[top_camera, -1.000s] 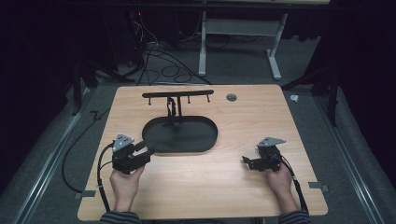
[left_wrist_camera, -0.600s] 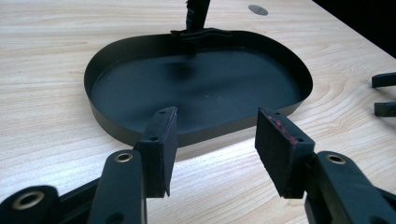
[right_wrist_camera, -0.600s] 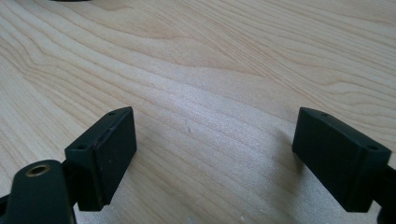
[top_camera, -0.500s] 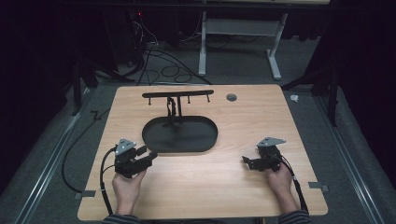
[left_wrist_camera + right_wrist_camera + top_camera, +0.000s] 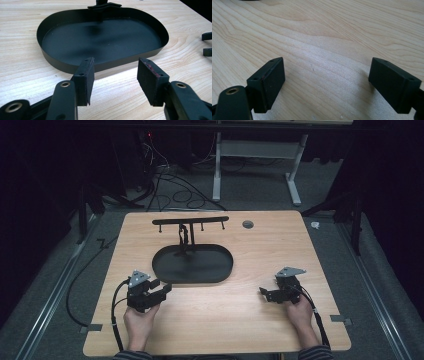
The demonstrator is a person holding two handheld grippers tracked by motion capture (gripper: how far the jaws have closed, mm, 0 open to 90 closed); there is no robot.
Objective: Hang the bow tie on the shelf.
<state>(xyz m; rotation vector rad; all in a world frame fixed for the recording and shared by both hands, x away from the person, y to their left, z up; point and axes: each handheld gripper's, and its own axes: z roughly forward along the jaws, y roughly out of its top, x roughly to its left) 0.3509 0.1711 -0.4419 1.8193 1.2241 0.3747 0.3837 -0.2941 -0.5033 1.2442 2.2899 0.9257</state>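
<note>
A black oval tray lies at the table's middle, with nothing in it. From its far rim rises a thin black post carrying a crossbar with small hooks. My left gripper is open just off the tray's near left rim, jaws pointing at it. In the left gripper view the gripper holds nothing, and the tray wall stands close beyond the pads. My right gripper rests open on bare wood right of the tray, jaws pointing left. In the right gripper view the gripper has only tabletop between its jaws.
The wooden table has a round grey grommet near its far edge. Cables and a white desk frame lie on the floor beyond. The right gripper's jaw tips appear far off in the left gripper view.
My left gripper has shifted slightly right and toward the table's front edge. The right gripper and the tray have stayed put.
</note>
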